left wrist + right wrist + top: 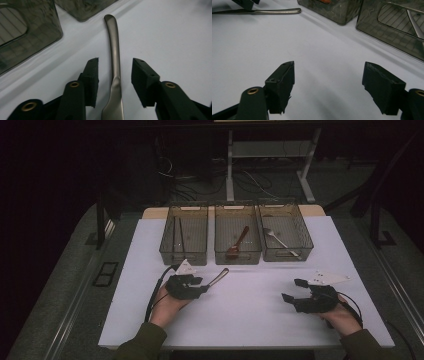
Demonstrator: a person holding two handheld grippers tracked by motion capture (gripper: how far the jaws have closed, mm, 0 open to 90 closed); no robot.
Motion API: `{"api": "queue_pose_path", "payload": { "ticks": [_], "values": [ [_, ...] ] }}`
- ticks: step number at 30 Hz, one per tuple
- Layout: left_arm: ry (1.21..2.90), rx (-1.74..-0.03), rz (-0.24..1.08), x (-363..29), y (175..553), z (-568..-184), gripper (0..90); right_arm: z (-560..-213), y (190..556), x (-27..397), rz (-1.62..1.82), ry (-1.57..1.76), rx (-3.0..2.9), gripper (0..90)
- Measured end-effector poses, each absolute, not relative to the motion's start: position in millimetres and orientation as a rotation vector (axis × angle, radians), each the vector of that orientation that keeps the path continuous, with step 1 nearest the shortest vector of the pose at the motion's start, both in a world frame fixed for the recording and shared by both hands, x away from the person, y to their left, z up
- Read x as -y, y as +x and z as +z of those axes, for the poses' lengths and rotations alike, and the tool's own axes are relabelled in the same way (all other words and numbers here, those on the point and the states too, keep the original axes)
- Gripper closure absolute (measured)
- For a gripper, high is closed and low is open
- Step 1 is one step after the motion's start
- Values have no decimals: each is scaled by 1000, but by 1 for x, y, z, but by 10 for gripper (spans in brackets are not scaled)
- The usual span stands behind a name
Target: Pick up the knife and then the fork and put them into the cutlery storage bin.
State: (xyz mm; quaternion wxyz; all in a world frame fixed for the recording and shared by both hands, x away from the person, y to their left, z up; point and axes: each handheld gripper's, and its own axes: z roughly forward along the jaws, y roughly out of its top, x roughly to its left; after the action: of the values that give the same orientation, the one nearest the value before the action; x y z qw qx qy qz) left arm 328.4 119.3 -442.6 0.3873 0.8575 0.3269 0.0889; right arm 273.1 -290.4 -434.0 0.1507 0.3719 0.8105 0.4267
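The metal utensil [115, 60] lies flat on the white surface [250, 305] between the jaws of the left tongs [115, 77], a gap at each pad, handle toward the bins [236, 240]. The right tongs [328, 87] gape over bare surface, well apart.

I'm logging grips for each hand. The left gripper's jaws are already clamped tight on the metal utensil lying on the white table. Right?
Not quite. The left gripper straddles the metal utensil on the white table, but its pads are apart from the handle, as the left gripper view shows.
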Motion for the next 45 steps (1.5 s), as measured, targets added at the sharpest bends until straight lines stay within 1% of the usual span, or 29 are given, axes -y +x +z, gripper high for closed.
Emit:
{"api": "queue_pose_path", "payload": {
  "ticks": [7,10,13,16,18,19,24,29,31,34,45],
  "values": [
    [2235,-808,223,-113,333,-448,712,-434,273,292,1228,1065,-2328,254],
    [2246,-792,224,-112,331,-448,746,-434,273,292,1231,1066,-2326,253],
    [2263,-773,252,-110,330,-448,777,-434,273,291,1234,1064,-2325,253],
    [2268,-763,256,-110,330,-448,786,-435,274,291,1238,1059,-2327,243],
    [2273,-746,266,-110,329,-448,790,-436,274,291,1251,1069,-2316,196],
    [2274,-742,263,-110,330,-448,791,-437,275,290,1259,1081,-2314,187],
    [2280,-729,271,-110,329,-447,793,-439,277,291,1269,1113,-2331,179],
    [2278,-721,247,-113,330,-446,794,-436,278,293,1261,1107,-2383,179],
    [2273,-714,238,-114,329,-443,793,-434,278,293,1265,1089,-2401,166],
    [2281,-681,232,-113,328,-439,794,-431,278,293,1248,1062,-2439,148],
    [2280,-548,181,-104,320,-424,793,-416,291,289,1218,972,-2579,152]
  ]
}}
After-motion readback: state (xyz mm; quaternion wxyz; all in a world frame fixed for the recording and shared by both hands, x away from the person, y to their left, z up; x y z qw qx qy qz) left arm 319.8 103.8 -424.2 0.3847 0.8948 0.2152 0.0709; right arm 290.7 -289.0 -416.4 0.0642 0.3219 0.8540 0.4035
